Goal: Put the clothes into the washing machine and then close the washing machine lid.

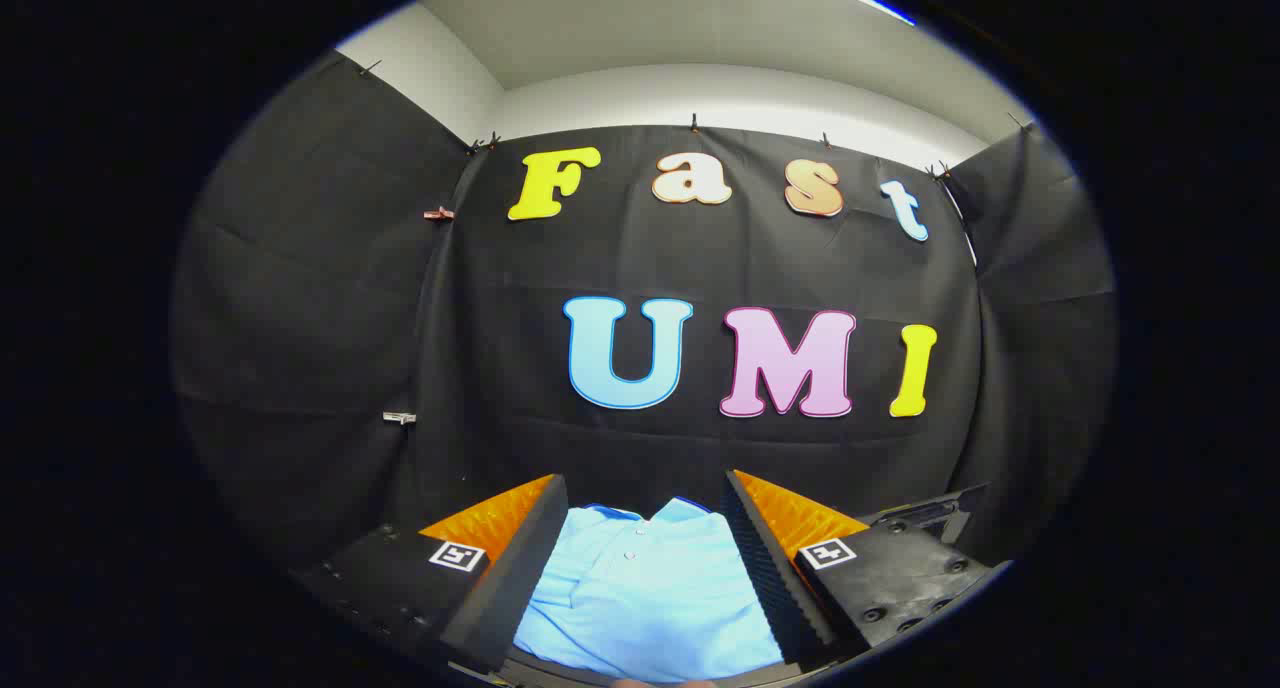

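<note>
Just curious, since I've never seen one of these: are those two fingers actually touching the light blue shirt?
Cannot tell. In the gripper view the shirt lies between the fingers of the open gripper, but whether it lies lower, beneath them, is unclear; no contact or gap shows plainly.

Shirt under the gripper

A light blue shirt (640, 588) with a collar and buttons lies flat between the spread fingers of the gripper (645, 513); the surface beneath it is hidden.

Shirt (645, 598): lies between the fingers of the gripper (645, 513), below them.
Fingers: spread apart, one each side.
Booth wall (480, 368): beyond both.
</note>
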A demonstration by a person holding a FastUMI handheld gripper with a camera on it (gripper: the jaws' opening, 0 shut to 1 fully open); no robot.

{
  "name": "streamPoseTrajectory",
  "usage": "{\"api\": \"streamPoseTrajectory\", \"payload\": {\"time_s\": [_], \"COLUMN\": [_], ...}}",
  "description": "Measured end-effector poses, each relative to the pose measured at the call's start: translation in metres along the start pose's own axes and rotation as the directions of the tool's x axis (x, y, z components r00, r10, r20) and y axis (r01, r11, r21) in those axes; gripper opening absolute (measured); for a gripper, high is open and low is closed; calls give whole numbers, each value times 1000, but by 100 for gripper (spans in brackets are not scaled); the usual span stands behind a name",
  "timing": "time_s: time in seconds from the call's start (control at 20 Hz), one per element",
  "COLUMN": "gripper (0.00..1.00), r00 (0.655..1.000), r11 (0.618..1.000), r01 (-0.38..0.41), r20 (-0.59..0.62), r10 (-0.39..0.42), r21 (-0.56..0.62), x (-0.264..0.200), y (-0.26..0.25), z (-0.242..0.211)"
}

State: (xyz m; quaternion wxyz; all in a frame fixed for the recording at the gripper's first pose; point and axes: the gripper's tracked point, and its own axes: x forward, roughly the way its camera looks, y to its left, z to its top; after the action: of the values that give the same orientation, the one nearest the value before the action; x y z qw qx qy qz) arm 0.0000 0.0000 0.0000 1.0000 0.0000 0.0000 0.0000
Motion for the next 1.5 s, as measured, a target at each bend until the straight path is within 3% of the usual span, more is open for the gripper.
{"api": "streamPoseTrajectory", "payload": {"time_s": [0.8, 1.1, 1.3, 1.4, 1.5], "gripper": [98, 98, 98, 98, 98], "r00": [999, 982, 948, 896, 816], "r11": [999, 993, 990, 987, 984], "r01": [-16, -61, -66, -114, -138], "r20": [-40, -185, -316, -441, -576], "r10": [15, 41, 24, 55, 50], "r21": [-44, -102, -124, -110, -110], "x": [7, 48, 82, 99, 103], "y": [-5, -1, -7, -1, -3], "z": [-7, -41, -64, -95, -128]}}
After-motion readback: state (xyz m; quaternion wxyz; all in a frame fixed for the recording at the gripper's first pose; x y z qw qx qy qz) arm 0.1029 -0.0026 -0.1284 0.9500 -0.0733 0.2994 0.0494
